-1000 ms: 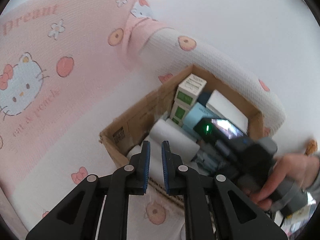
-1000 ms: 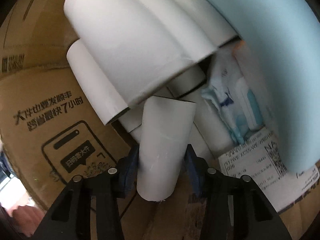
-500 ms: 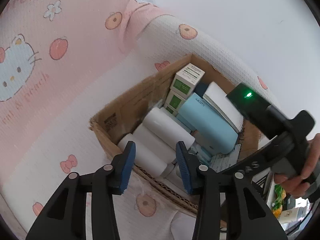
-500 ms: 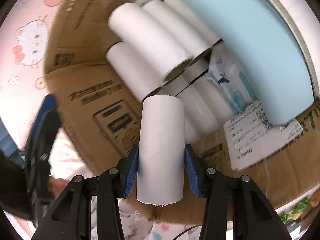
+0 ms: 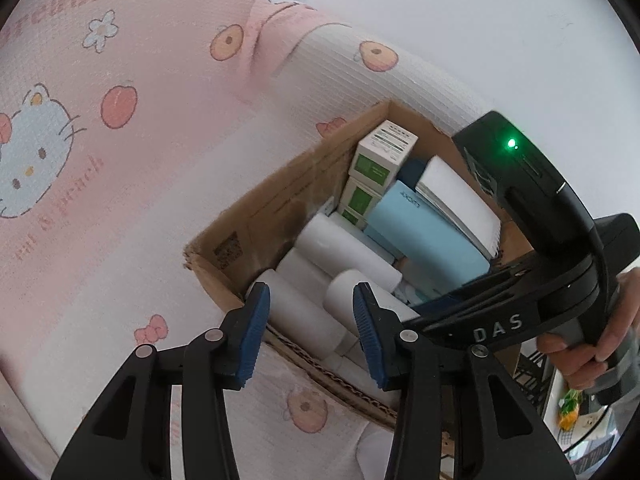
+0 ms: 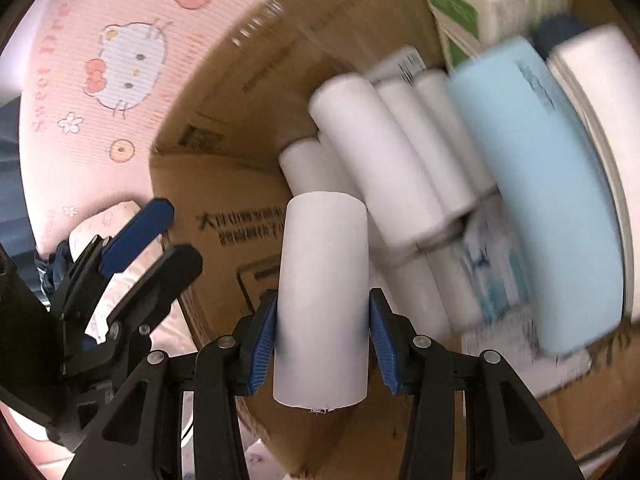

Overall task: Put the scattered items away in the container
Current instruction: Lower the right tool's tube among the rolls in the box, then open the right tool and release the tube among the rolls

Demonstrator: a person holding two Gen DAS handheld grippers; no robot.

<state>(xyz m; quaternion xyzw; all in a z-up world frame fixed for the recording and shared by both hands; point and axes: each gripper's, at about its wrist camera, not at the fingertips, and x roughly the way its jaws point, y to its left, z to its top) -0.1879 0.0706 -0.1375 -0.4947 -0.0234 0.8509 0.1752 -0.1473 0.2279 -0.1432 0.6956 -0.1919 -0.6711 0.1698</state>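
Observation:
A brown cardboard box (image 5: 264,220) sits on a pink and white Hello Kitty bedspread (image 5: 100,128). It holds several white paper rolls (image 5: 340,252), a light blue box (image 5: 424,236), green-and-white cartons (image 5: 380,160) and a white pad (image 5: 460,196). My right gripper (image 6: 322,330) is shut on a white paper roll (image 6: 322,300) and holds it above the box's near side. My left gripper (image 5: 310,330) is open and empty, just above the box's near rim. The left gripper also shows in the right wrist view (image 6: 132,236) at the left.
The box wall (image 6: 224,216) carries printed black text. Inside, a printed label (image 6: 520,348) and a blue-white plastic packet (image 6: 488,272) lie under the blue box (image 6: 532,184). A white wall (image 5: 460,20) stands behind the bed. Clutter shows at the far right edge (image 5: 576,412).
My right gripper has lifted the white roll up and out of the pile, backing away from the box. My left gripper has opened from nearly shut and the view shifted slightly.

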